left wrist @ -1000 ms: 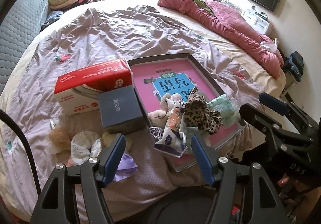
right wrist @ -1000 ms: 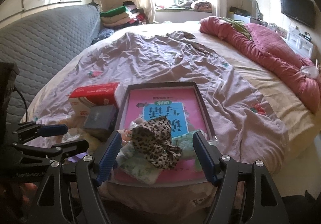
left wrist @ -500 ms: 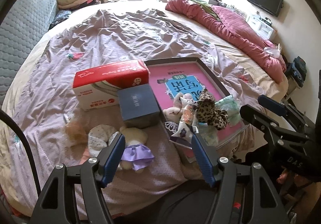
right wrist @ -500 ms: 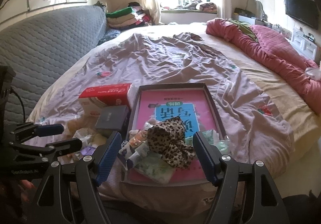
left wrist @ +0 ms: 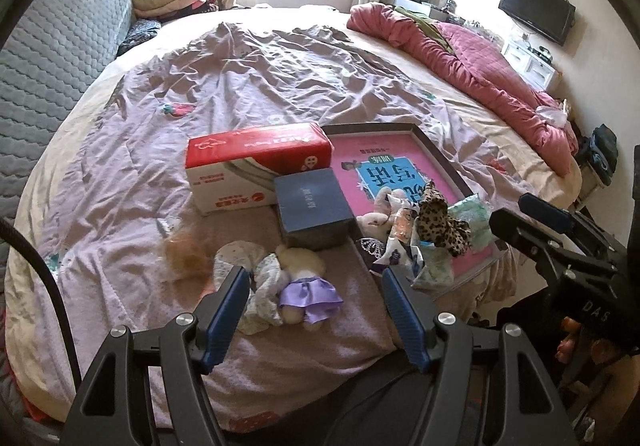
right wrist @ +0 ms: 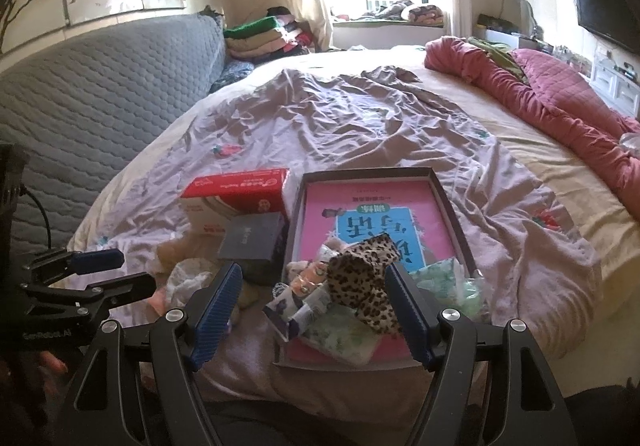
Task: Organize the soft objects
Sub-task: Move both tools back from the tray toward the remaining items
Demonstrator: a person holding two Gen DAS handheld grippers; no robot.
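Observation:
A shallow dark-rimmed tray (left wrist: 444, 160) (right wrist: 450, 202) with a pink book cover inside lies on the bed. At its near end sit a leopard-print scrunchie (left wrist: 438, 220) (right wrist: 366, 280), a small white plush (left wrist: 374, 220), and green packets (right wrist: 344, 334). Left of the tray lie a plush doll in a purple skirt (left wrist: 306, 286), a floral fabric piece (left wrist: 240, 260) and a tan fluffy ball (left wrist: 186, 252). My left gripper (left wrist: 314, 310) is open and empty, just before the doll. My right gripper (right wrist: 314, 310) is open and empty, before the tray's near end.
A red-and-white tissue box (left wrist: 256, 166) (right wrist: 236, 202) and a dark blue box (left wrist: 312, 210) (right wrist: 252, 242) stand left of the tray. A rumpled mauve sheet (left wrist: 260, 78) covers the bed; a red quilt (left wrist: 472, 66) lies at the right. A grey padded headboard (right wrist: 92, 102) is at left.
Both grippers have drawn back and the left has swung left, so the purple-skirted doll and loose soft items now lie between its fingers. Nothing was grasped.

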